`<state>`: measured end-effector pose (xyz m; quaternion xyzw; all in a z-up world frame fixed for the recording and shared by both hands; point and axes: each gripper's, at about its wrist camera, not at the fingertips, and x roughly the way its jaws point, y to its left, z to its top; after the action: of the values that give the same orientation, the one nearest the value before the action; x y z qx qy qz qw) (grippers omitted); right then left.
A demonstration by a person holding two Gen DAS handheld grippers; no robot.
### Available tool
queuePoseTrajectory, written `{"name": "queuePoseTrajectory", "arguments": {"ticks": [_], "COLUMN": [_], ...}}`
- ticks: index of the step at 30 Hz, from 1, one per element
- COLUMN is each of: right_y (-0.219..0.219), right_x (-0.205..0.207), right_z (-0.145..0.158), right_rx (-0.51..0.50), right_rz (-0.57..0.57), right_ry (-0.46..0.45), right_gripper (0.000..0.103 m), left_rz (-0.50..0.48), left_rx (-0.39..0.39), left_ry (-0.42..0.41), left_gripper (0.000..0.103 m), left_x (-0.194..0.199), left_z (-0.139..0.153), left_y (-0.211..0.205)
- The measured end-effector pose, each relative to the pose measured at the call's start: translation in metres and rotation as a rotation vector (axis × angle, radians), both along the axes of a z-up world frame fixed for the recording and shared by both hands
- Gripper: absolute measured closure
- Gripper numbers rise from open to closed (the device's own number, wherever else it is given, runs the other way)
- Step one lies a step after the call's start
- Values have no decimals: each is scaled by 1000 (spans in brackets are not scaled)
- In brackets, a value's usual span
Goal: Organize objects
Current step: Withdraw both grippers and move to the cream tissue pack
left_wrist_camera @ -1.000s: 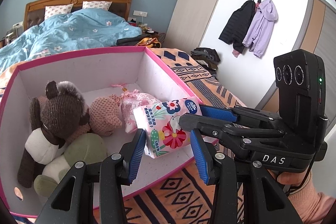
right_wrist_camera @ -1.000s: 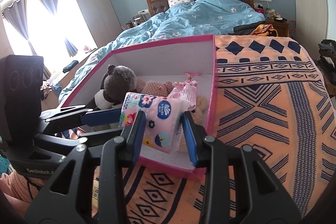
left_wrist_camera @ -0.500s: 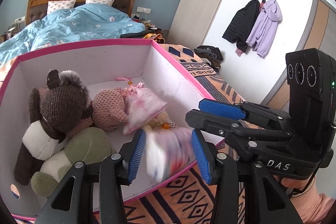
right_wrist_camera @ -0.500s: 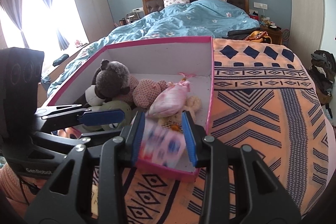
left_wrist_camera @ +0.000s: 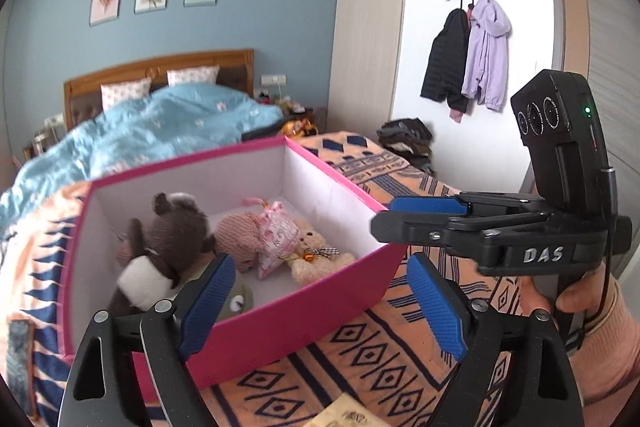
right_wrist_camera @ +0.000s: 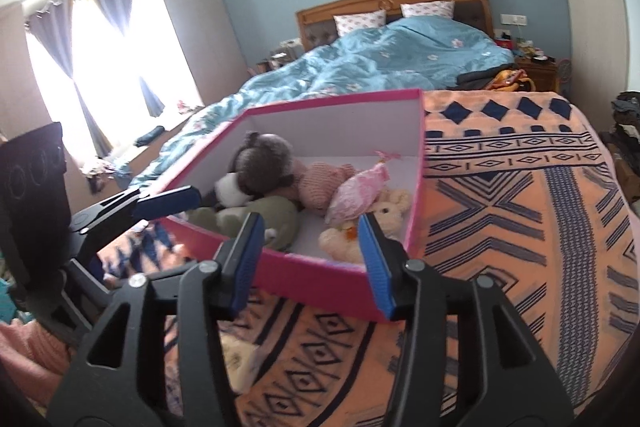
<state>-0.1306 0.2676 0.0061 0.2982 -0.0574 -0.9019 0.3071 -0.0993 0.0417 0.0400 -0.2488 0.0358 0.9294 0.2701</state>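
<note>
surface: patterned orange blanket (right_wrist_camera: 520,227) | pink box (left_wrist_camera: 304,311) | blue-walled bedroom | both claws spread, holding nothing

Pink box (left_wrist_camera: 296,323) (orange-navy blanket (right_wrist_camera: 520,227))

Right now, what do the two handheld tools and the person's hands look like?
Both tools, left and right, are black plastic frames with textured blue finger pads. The right one reads DAS in white, with a lit green light and a black cable. The right hand wears a pink sleeve.
</note>
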Motion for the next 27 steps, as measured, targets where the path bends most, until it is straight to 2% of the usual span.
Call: {"name": "queuePoseTrajectory", "arguments": {"ticks": [2, 4, 6, 12, 18, 22, 27], "right_y": [1, 0, -3, -22, -29, -30, -34], "right_x": [11, 20, 29, 45, 44, 41, 44], "right_z": [1, -1, -5, -43, -79, -93, -98], "right_rx": [-28, -44, -43, 18, 11, -2, 4], "right_rz": [36, 77, 107, 173, 189, 185, 201], "right_ry": [1, -7, -20, -117, -230, -281, -294], "right_gripper": [46, 38, 35, 35, 35, 35, 35], "left_rz": [23, 49, 70, 113, 123, 128, 114], "left_rx": [-7, 2, 6, -9, 36, 36, 45], "left_ry": [8, 10, -18, -145, -264, -299, -327], "left_gripper": [13, 13, 13, 13, 13, 13, 15], "left_x": [8, 17, 22, 30, 36, 41, 43], "left_z": [0, -3, -11, -43, -71, -82, -88], "left_y": [-7, -16, -24, -35, -43, -44, -43]}}
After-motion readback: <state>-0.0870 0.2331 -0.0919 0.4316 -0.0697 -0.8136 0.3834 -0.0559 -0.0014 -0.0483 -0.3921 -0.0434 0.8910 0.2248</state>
